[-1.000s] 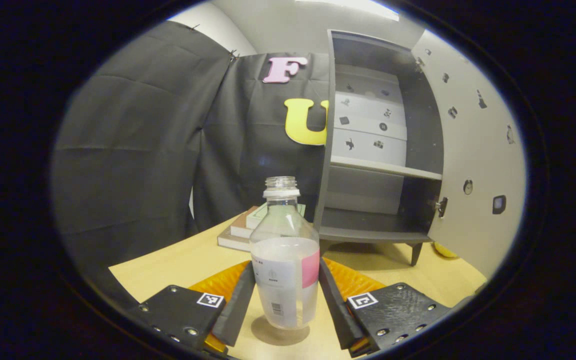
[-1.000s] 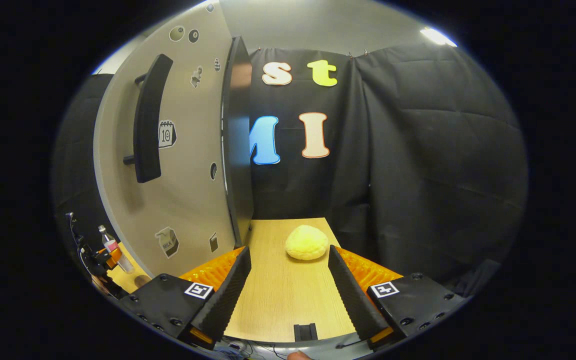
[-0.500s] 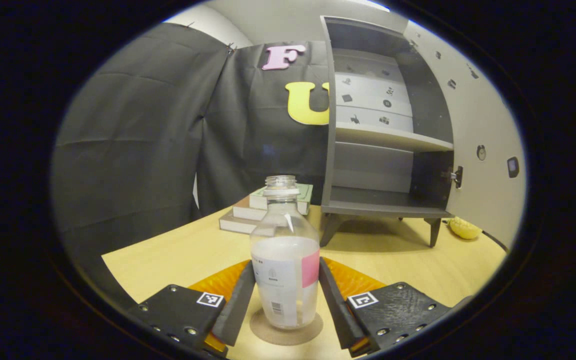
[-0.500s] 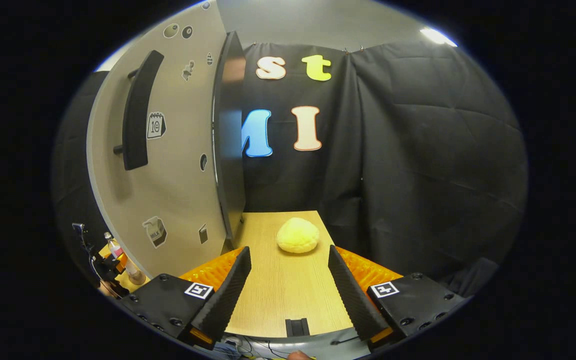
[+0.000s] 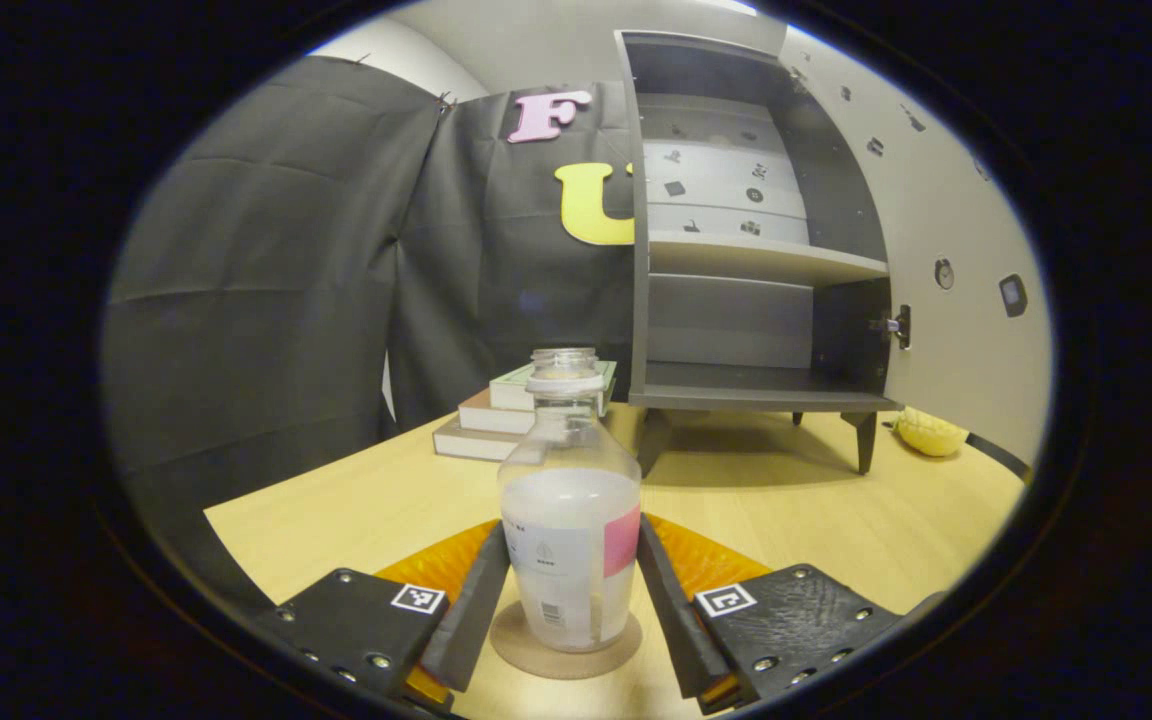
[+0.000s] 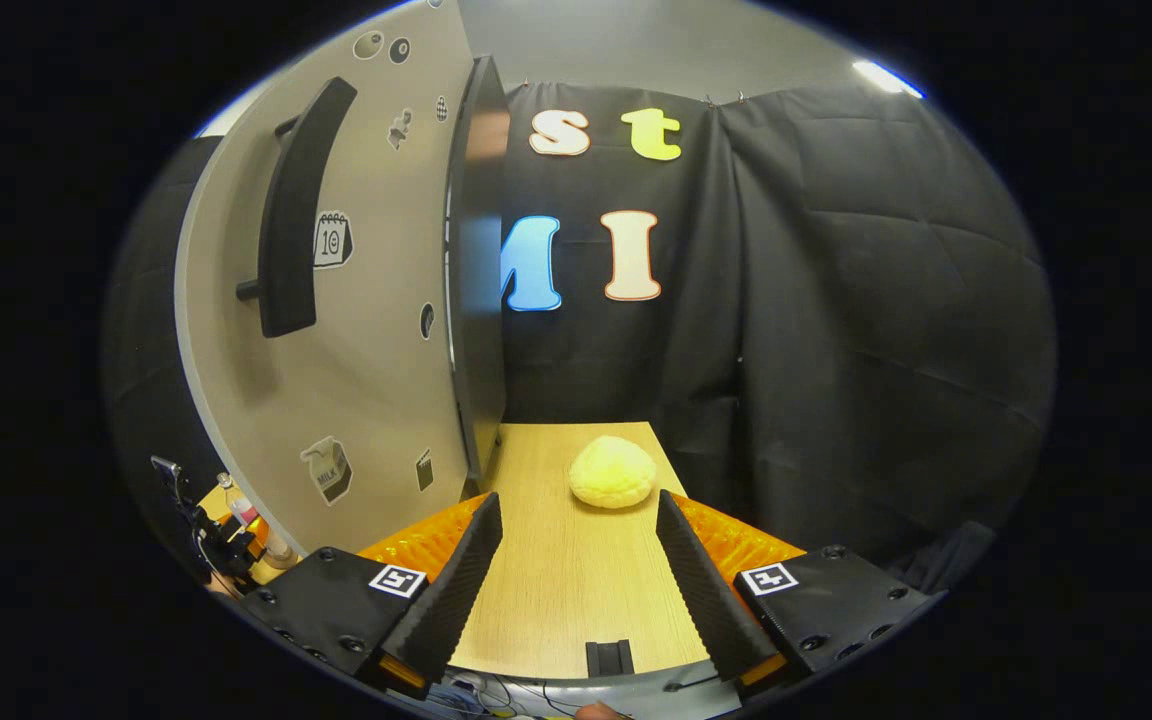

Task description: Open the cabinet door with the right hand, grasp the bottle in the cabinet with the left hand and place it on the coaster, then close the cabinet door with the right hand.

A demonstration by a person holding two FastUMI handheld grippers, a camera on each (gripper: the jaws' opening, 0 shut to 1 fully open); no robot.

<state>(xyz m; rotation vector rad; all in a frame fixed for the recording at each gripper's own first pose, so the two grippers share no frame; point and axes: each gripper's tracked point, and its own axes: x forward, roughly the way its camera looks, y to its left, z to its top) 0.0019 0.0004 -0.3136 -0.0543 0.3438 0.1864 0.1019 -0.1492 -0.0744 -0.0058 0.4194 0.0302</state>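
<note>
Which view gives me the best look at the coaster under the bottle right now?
The left gripper view: the coaster lies close below the bottle, between the left gripper fingers. In the right gripper view it is a tiny disc at the far left edge, small and hard to judge.

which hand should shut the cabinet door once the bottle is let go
Right. The right gripper is open and empty beside the open door, whose handle is close by. The left gripper is clamped on the bottle standing on the coaster.
</note>
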